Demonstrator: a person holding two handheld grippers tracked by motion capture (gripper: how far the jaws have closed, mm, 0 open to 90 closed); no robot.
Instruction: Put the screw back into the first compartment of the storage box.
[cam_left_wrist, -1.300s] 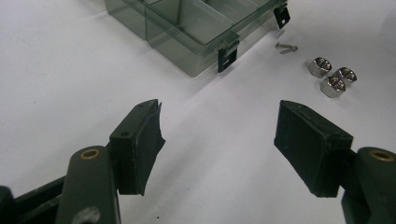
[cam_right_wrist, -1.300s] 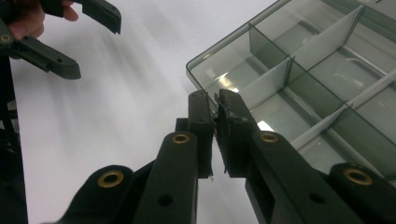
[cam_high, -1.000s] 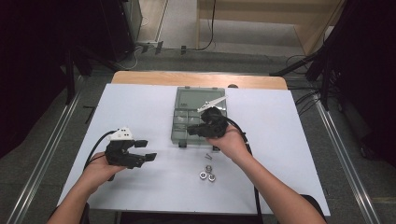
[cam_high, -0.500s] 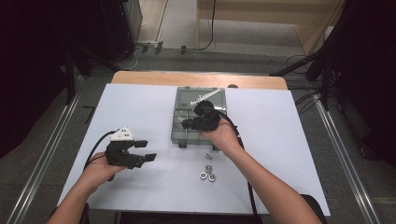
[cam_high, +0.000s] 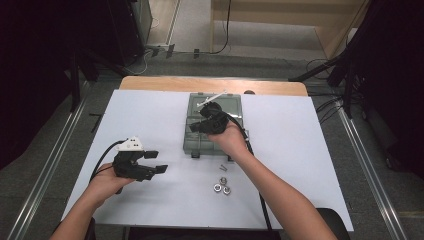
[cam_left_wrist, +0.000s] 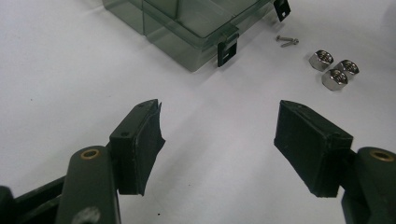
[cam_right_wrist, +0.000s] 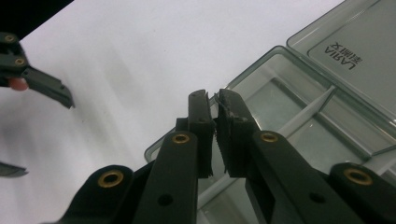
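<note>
Now right tongs (cam_high: 196, 126) farther left over box (cam_high: 196, 142)

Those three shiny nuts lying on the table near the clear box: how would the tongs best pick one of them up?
Judging by their pose, from straight above. The nuts lie flat in a tight cluster, so I'd take the outermost one first, pressing on two opposite flat sides of its hexagon; flats should slip less than corners. The left tongs stand wide open nearby, nothing between them.
</note>
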